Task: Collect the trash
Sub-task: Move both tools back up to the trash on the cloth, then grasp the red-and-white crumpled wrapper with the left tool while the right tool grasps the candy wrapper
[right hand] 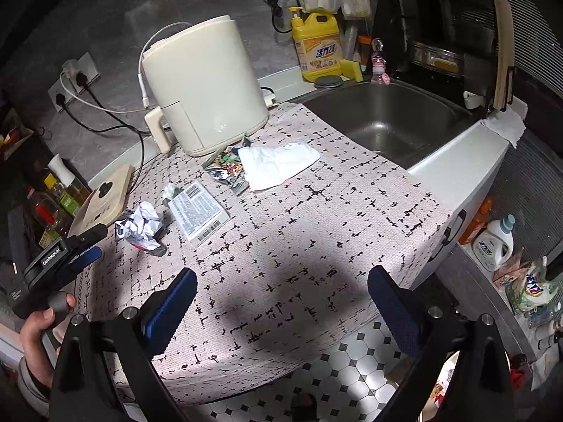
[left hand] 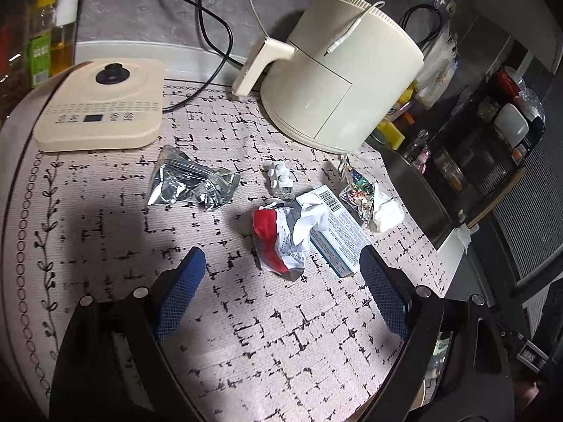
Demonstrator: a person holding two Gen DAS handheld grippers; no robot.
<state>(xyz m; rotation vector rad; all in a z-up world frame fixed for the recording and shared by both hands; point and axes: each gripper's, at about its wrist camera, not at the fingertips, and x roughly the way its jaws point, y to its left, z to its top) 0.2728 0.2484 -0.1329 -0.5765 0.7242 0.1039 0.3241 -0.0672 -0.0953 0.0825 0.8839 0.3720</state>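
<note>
Trash lies on a patterned mat. A crumpled red and white wrapper (left hand: 283, 242) (right hand: 142, 227) sits just ahead of my open, empty left gripper (left hand: 281, 263), which also shows in the right wrist view (right hand: 84, 246). Beside the wrapper lies a flat white box with a barcode (left hand: 336, 232) (right hand: 197, 211). A crumpled silver foil bag (left hand: 190, 183) lies further left. A small white plastic piece (left hand: 280, 177), a colourful clear packet (left hand: 357, 193) (right hand: 227, 170) and a white tissue (left hand: 385, 209) (right hand: 278, 163) lie behind. My right gripper (right hand: 281, 281) is open and empty over the mat's near edge.
A cream air fryer (left hand: 337, 70) (right hand: 204, 88) stands at the back, a cream induction cooker (left hand: 102, 102) to the left, with cables behind. A steel sink (right hand: 390, 119) lies to the right, with a yellow detergent bottle (right hand: 318, 49) behind it. Tiled floor (right hand: 352, 362) lies below the counter edge.
</note>
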